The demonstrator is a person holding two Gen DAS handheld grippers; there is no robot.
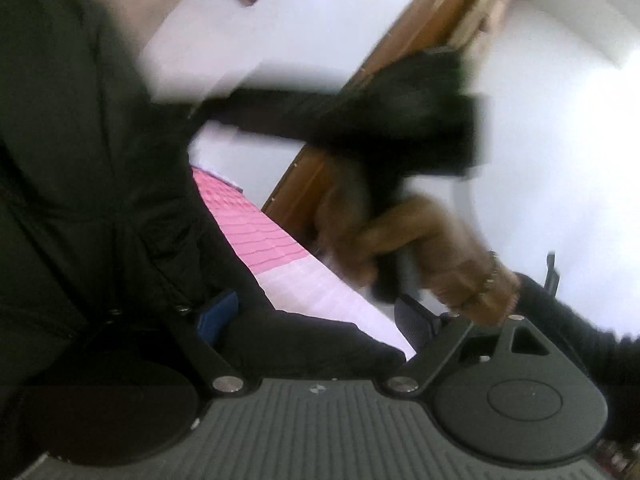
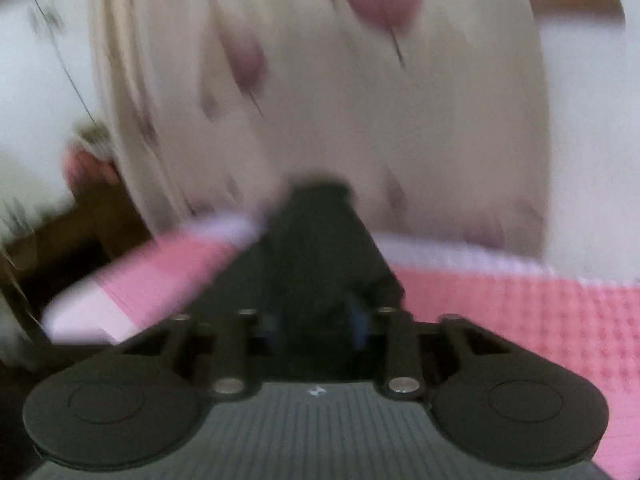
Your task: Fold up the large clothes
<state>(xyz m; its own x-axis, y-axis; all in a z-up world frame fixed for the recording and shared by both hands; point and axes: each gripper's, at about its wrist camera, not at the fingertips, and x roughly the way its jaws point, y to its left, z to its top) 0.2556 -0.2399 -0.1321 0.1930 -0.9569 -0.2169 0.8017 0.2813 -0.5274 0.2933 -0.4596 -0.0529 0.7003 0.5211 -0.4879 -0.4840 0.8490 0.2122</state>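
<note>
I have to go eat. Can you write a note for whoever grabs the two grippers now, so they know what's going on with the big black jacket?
Left gripper: open wide, low against the black jacket, cloth lying over one finger.
Right gripper: raised, jaws nearly together; a sleeve stretches toward it, but blur hides whether it is pinched.
Things: the jacket hangs bunched above the pink bed cover, not spread flat.
Done: no neat fold shows.
Left: probably lay the jacket flat, fold the sleeves in, then fold the body.
</note>
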